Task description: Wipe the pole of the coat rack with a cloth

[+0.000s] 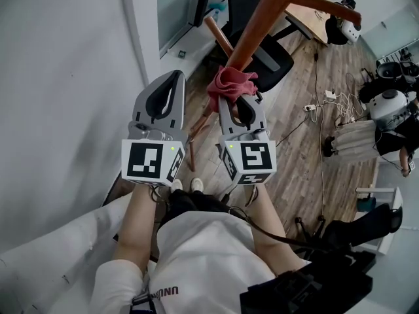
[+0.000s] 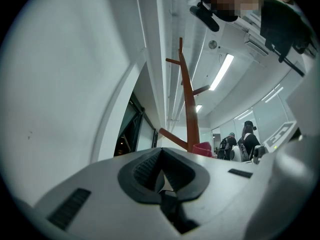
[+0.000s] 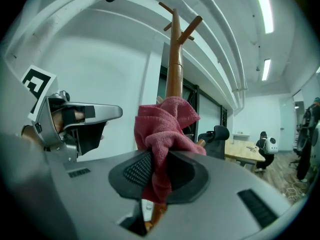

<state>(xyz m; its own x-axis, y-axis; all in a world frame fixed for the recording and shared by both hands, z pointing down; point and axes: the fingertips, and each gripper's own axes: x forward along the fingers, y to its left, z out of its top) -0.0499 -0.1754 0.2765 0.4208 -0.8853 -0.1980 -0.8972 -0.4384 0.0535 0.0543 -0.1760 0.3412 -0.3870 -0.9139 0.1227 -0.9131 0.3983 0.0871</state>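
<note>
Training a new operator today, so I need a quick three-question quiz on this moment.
1. What do the fingers of the right gripper clamp? A a red cloth, B a hanger, C nothing.
2. True or false: the left gripper is wide open.
3. Fill in: the cloth rests against the wooden ____.
Key: 1 A. 2 False, it is shut and empty. 3 pole.
</note>
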